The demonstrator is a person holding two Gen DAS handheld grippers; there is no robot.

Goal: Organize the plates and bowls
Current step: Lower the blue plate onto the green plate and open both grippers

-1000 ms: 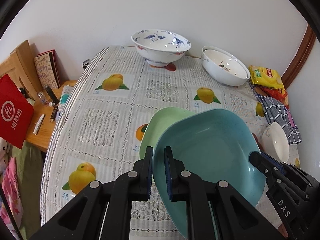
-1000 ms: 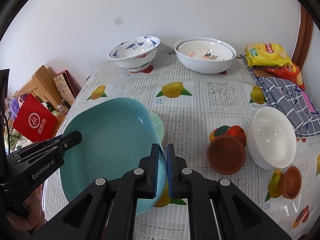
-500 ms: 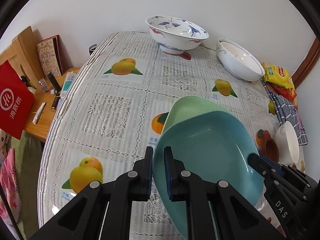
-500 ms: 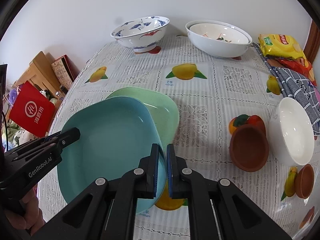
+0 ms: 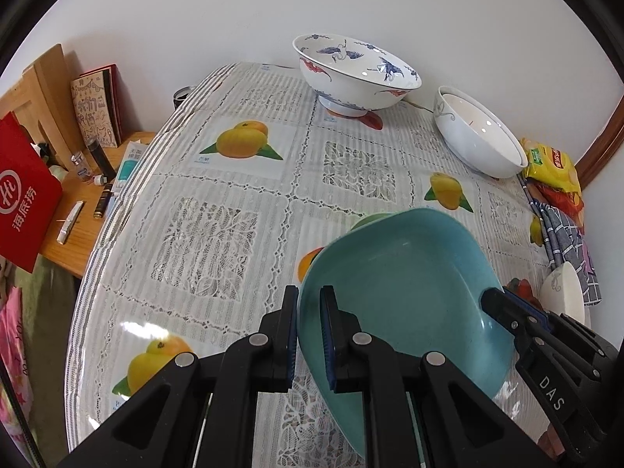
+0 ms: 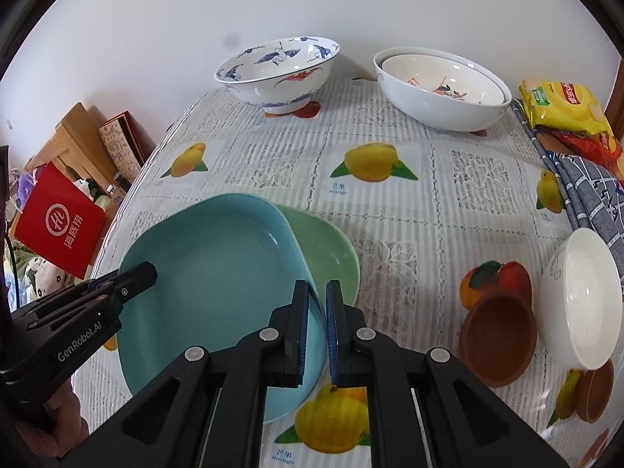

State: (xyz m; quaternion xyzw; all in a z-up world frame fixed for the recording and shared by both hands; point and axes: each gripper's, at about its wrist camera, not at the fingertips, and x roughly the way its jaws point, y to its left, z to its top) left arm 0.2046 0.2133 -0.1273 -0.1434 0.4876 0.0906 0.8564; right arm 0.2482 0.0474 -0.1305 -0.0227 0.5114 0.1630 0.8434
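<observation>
A teal square plate (image 5: pixel 405 288) (image 6: pixel 218 273) is held by its two opposite rims. My left gripper (image 5: pixel 309 331) is shut on its left rim and my right gripper (image 6: pixel 316 327) is shut on its right rim. The plate hangs tilted just above a light green plate (image 6: pixel 331 257) that lies on the table; only a green sliver (image 5: pixel 370 219) shows in the left wrist view. A blue-and-white crane bowl (image 6: pixel 279 72) and two nested white bowls (image 6: pixel 444 89) stand at the back.
A white bowl (image 6: pixel 581 296), a brown clay bowl (image 6: pixel 497 339) and a smaller clay dish (image 6: pixel 592 390) sit to the right. Snack bags (image 6: pixel 565 113) and a checked cloth (image 6: pixel 585 191) lie at the far right. A side desk with a red bag (image 5: pixel 23 199) is left of the table edge.
Both grippers have carried the teal plate forward and lower over the green plate, now covering most of it. Both grips are unchanged.
</observation>
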